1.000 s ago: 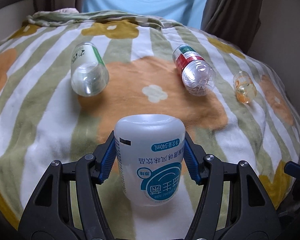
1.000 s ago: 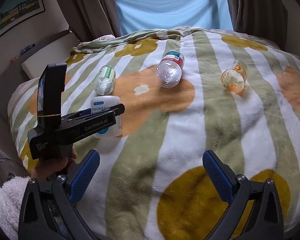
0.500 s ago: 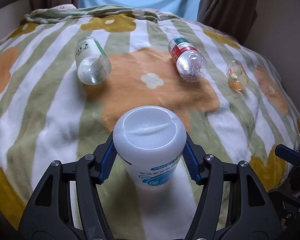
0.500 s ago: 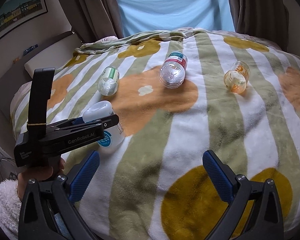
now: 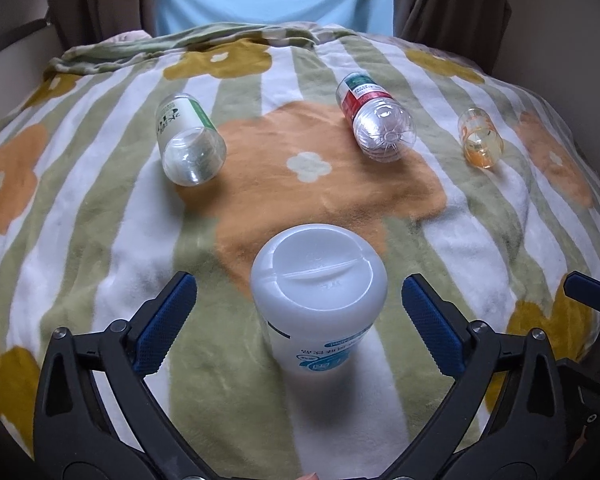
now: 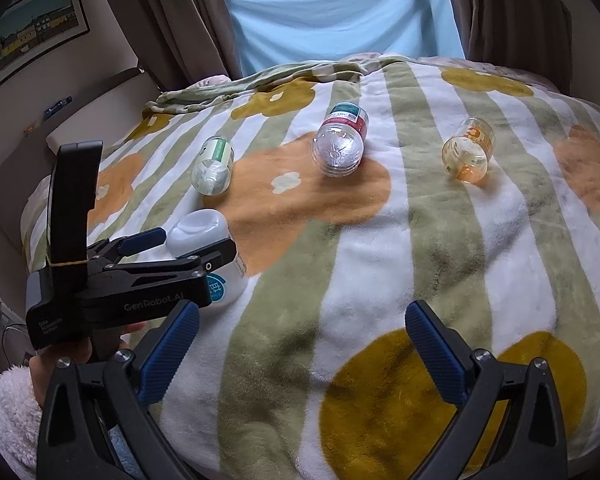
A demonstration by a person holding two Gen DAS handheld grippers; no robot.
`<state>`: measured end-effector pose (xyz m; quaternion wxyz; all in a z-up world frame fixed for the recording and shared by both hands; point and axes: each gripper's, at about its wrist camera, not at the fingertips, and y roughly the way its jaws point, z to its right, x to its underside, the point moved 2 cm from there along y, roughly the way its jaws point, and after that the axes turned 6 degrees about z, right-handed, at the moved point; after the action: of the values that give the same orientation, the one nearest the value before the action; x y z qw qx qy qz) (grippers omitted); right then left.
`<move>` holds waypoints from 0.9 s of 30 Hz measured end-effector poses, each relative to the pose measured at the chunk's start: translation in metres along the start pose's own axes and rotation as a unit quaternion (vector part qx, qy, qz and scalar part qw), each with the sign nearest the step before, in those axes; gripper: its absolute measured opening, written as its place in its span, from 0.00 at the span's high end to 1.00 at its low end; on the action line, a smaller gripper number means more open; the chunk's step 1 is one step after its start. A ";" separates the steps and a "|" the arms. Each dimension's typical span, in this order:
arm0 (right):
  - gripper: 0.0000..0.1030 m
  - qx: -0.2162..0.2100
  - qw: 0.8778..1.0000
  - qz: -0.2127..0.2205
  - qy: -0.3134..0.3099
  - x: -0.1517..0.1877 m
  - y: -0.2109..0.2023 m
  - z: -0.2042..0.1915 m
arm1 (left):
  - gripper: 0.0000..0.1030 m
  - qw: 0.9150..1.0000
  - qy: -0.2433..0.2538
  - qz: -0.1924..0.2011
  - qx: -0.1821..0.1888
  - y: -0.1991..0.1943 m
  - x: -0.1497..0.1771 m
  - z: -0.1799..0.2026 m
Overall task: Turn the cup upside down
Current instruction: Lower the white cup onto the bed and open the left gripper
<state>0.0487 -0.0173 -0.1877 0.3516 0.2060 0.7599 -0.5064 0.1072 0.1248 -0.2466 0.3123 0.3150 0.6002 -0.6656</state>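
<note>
A white plastic cup (image 5: 318, 300) with a blue label stands upside down on the blanket, base up. It also shows in the right wrist view (image 6: 204, 240). My left gripper (image 5: 300, 320) is open, its blue pads wide on either side of the cup and clear of it. In the right wrist view the left gripper (image 6: 180, 246) sits around the cup. My right gripper (image 6: 300, 344) is open and empty over the near part of the blanket, to the right of the cup.
A clear bottle with a green label (image 5: 188, 140), a clear bottle with a red label (image 5: 374, 120) and a small orange-tinted cup (image 5: 479, 138) lie on their sides farther back on the striped flower blanket (image 5: 340, 192). Curtains and a wall stand behind the bed.
The left gripper held the cup, lowered it base-up onto the blanket, then opened and let it go. The right gripper has stayed open and nearly still.
</note>
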 end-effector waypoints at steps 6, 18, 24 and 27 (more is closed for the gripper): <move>0.00 0.001 1.000 0.001 -0.001 -0.002 -0.001 -0.001 | 0.01 1.000 -0.004 -0.001 0.006 -0.002 -0.002 0.000; 0.00 0.026 0.998 0.052 -0.021 -0.045 -0.031 -0.015 | 0.01 0.997 0.031 0.073 -0.003 -0.079 -0.041 -0.014; 0.00 0.070 0.989 0.119 -0.052 -0.081 -0.067 -0.043 | 0.00 0.984 0.043 0.170 -0.012 -0.156 -0.068 -0.030; 0.00 0.098 0.980 0.163 -0.056 -0.094 -0.084 -0.058 | 0.00 0.978 0.049 0.203 -0.021 -0.182 -0.075 -0.040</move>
<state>0.0368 0.0067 -0.0513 0.4496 0.3321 0.6418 -0.5251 0.0102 0.1830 -0.0811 0.4174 0.4558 0.5522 -0.5595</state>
